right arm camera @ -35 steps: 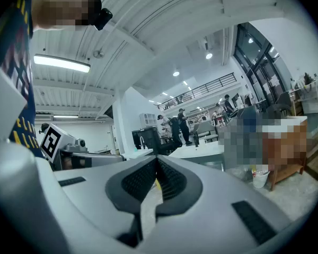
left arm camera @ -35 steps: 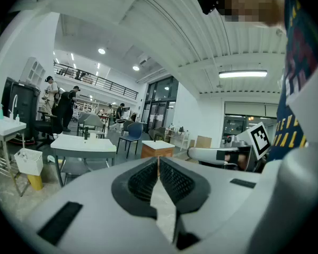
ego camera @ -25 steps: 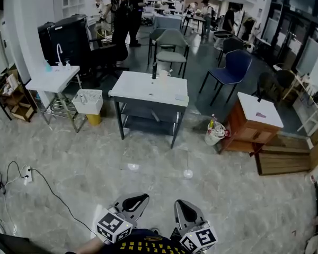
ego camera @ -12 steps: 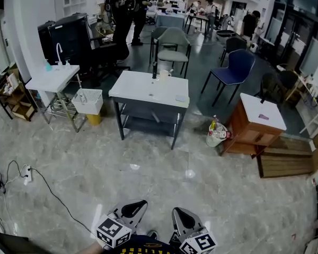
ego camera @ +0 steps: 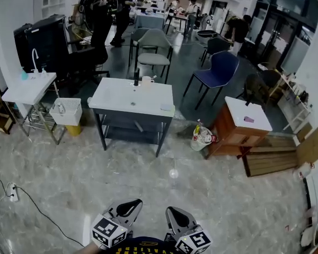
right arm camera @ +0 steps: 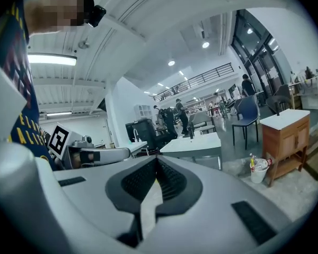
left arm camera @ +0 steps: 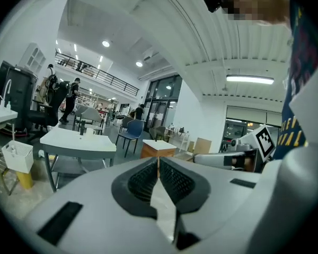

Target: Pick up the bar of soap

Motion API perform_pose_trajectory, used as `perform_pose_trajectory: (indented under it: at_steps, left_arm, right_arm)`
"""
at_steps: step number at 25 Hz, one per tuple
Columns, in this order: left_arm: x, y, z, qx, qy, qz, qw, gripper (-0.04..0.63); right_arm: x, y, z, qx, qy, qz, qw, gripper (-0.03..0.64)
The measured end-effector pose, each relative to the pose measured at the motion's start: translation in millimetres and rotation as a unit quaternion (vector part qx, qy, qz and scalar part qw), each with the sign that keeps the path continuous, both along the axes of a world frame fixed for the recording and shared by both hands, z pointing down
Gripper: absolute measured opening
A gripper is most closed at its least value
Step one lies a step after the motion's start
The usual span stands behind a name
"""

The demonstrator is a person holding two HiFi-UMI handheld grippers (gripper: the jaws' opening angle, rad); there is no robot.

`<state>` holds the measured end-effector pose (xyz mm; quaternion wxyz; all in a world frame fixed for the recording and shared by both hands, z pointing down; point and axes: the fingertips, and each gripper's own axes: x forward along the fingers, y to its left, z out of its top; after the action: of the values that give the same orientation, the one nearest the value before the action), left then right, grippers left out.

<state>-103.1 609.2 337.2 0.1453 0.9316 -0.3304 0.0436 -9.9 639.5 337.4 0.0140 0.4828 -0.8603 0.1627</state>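
1. Left tongs (ego camera: 130, 207): light grey two-jaw unit with a square-marker cube, held low against the person's body, above the pale marbled floor (ego camera: 69, 179). The ribbed black pads are pressed together with nothing between them.

2. Right tongs (ego camera: 172, 214): same build, held just beside the left unit at the same height. Its pads are also pressed together on nothing. Judged purpose: both units are tucked in and closed as a carry posture, since nothing graspable is within reach.

3. Far left: a small white washstand (ego camera: 26, 90) with a white slatted basket (ego camera: 65, 111) just beside it. Neither appears to concern the task.

4. Centre: a white rectangular basin worktop on dark legs (ego camera: 122, 102), well apart from the tongs. A dark upright tap (ego camera: 136, 78) and a white mug (ego camera: 146, 81) stand touching or nearly so at its rear edge.

5. Bar of soap: not identifiable with certainty. A small pale flat item (ego camera: 166, 108) lies at the worktop's front right corner. It is judged the likeliest candidate, because soap belongs beside a basin, but it is too small to confirm.

6. Right: a blue moulded chair (ego camera: 218, 70), then a brown wooden cabinet with a white top (ego camera: 238, 134). A small pink item (ego camera: 248, 119) lies near the top's right edge and is a second possible candidate.

7. Judged status: the approach has not begun. The next move calls for getting close to the worktop and spreading one pair of jaws.
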Motion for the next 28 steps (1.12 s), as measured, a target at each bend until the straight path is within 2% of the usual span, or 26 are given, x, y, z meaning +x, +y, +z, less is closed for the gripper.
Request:
perform_pose_trajectory:
  at_steps: [3,8,17,24,28]
  left_arm:
    - [-15.2,-35.0,-1.4,0.009,0.003,0.013,0.9999,0.021]
    - [-43.6,-80.6,5.4,-0.001,0.016,0.032,0.9994,0.021]
    - [-63.0,-128.1,28.1,-0.04,0.039,0.049,0.9973,0.021]
    - [-72.0,-167.3,36.1,-0.05,0.034,0.023,0.9979,0.02]
    - [-72.0,-201.1,29.4,-0.038,0.024,-0.002,0.999,0.021]
  right_arm:
    - [-14.3,-34.8,0.4,0.003,0.005,0.011,1.0,0.009]
    - [-39.8,-75.4,1.1,-0.003,0.024,0.036,0.999,0.009]
    - [-66.6,-120.5,10.1,-0.026,0.043,0.045,0.998,0.009]
    - [-68.6,-171.7,12.4,-0.015,0.028,0.033,0.999,0.009]
    - [-74.7,-209.0,7.0,-0.006,0.015,-0.01,1.0,0.009]
